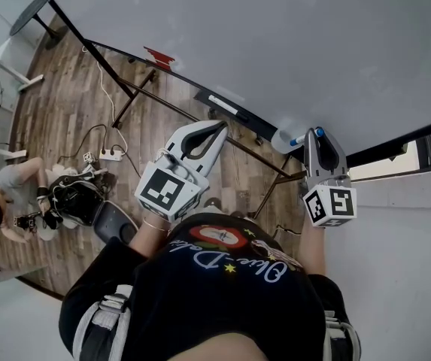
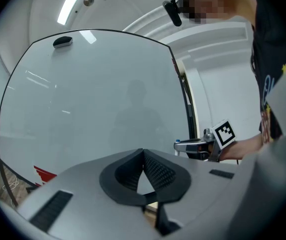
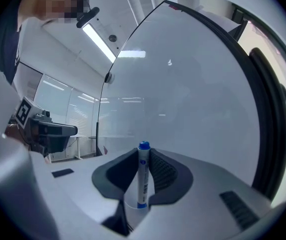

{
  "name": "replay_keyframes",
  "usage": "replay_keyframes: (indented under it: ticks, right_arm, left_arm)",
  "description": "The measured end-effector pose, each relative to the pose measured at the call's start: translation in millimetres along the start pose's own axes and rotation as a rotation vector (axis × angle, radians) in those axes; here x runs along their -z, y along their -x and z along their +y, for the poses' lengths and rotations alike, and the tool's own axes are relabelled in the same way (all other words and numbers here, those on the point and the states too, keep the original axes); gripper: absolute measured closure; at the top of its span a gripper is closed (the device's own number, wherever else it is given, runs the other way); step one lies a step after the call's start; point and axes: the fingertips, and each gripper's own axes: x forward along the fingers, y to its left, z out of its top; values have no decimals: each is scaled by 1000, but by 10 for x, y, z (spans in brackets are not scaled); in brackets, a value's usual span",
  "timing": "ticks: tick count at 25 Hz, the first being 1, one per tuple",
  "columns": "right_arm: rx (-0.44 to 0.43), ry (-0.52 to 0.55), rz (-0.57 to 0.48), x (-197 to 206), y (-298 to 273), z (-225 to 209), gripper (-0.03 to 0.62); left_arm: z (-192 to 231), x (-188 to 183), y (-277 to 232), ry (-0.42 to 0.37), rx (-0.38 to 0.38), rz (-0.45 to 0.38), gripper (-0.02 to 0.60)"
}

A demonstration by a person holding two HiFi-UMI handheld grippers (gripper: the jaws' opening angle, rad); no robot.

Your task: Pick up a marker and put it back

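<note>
Fingers (image 3: 165, 171) of right gripper (image 3: 143, 151) clamped on blue marker (image 3: 143, 179), frame centre: long axis upright, cap up, whiteboard (image 3: 197, 109) dead ahead. Left gripper (image 2: 143, 154) closed, empty, well apart.

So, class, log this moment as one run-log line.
right gripper: shut on marker | left gripper: shut, empty | whiteboard: ahead of both
</note>
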Motion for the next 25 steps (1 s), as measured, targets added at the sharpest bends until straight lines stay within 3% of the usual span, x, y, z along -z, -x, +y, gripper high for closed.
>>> replay_keyframes:
  ticks: [25]
  right_arm:
    - [-31,33,151,520,-71,140,526]
  left_arm:
    - [14,4,77,2,-8,4,578]
